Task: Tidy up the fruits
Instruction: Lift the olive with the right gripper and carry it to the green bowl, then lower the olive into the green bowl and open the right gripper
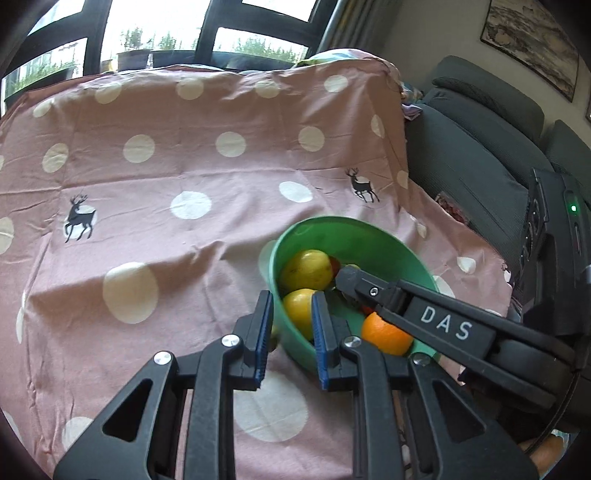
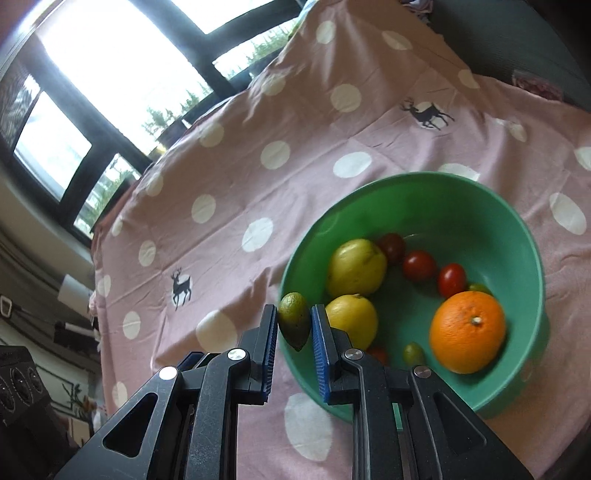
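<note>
A green bowl [image 2: 480,206] sits on the pink dotted cloth [image 2: 258,177]. It holds two yellow lemons [image 2: 356,271], an orange [image 2: 467,332], several red cherry tomatoes [image 2: 419,265] and small green fruits [image 2: 413,353]. My right gripper [image 2: 293,325] is shut on a small green lime [image 2: 294,325], held over the bowl's left rim. In the left wrist view my left gripper [image 1: 291,317] is open, with its jaws on either side of the bowl's [image 1: 362,236] near rim. The right gripper's fingers [image 1: 354,282] reach into the bowl from the right.
The cloth [image 1: 184,184] covers a table. A dark grey sofa [image 1: 480,147] stands to the right of it. A window with dark frames [image 1: 207,33] is behind. A framed picture [image 1: 532,40] hangs on the wall. Black equipment [image 2: 18,387] stands left of the table.
</note>
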{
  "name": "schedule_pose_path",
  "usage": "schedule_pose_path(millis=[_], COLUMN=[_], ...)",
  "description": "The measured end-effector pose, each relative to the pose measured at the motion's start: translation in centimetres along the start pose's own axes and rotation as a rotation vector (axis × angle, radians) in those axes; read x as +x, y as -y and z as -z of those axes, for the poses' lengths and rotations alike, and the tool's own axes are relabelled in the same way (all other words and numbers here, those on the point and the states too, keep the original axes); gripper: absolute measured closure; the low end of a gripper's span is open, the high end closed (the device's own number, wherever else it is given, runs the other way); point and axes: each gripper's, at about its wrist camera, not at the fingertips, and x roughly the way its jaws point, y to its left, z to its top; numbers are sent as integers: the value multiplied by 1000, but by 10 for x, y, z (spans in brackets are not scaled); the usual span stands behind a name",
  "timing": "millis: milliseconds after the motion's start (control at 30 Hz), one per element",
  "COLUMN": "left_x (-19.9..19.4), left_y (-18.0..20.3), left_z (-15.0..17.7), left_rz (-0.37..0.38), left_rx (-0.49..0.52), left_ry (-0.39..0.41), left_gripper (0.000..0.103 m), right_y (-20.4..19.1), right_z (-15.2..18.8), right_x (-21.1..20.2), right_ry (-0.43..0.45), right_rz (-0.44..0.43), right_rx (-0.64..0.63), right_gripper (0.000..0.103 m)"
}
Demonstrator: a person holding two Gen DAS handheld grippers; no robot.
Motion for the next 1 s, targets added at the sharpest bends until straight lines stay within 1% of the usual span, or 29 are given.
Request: schedule_pose_path(millis=[167, 267, 467, 567, 667, 733, 767, 800, 833, 867, 933, 1000], left_x=[22, 31, 37, 36, 31, 25, 21, 16, 11, 6, -7, -20], left_y=[21, 28, 31, 30, 29, 26, 23, 19, 13, 6, -12, -35], left_z=[-7, -8, -7, -6, -4, -3, -3, -3, -2, -1, 2, 9], left_rz=[45, 70, 41, 46, 41, 27, 21, 13, -2, -25, -99, -197], left_rx=[27, 27, 42, 41, 53, 50, 44, 34, 23, 10, -16, -46], left_ry=[-19, -35, -53, -61, -57, -45, -39, -32, -25, -19, -3, 3], left_gripper=[84, 84, 84, 80, 70, 55, 52, 47, 43, 41, 31, 30], right_y=[26, 40, 54, 55, 54, 52, 50, 48, 43, 37, 21, 3], right_z=[-6, -9, -11, -10, -11, -11, -11, -10, -10, -10, -8, -6], right_x=[-11, -15, -22, -22, -25, -28, -29, -30, -29, -27, -20, -11], right_ry=[43, 51, 67, 62, 74, 80, 87, 93, 91, 81, 56, 31], right_rz=[64, 65, 77, 133, 133, 129, 125, 116, 100, 81, 36, -10], right_rx=[64, 102, 144, 152, 140, 140, 137, 126, 108, 87, 43, -3], right_gripper=[82, 82, 82, 82, 80, 74, 68, 66, 65, 64, 61, 58])
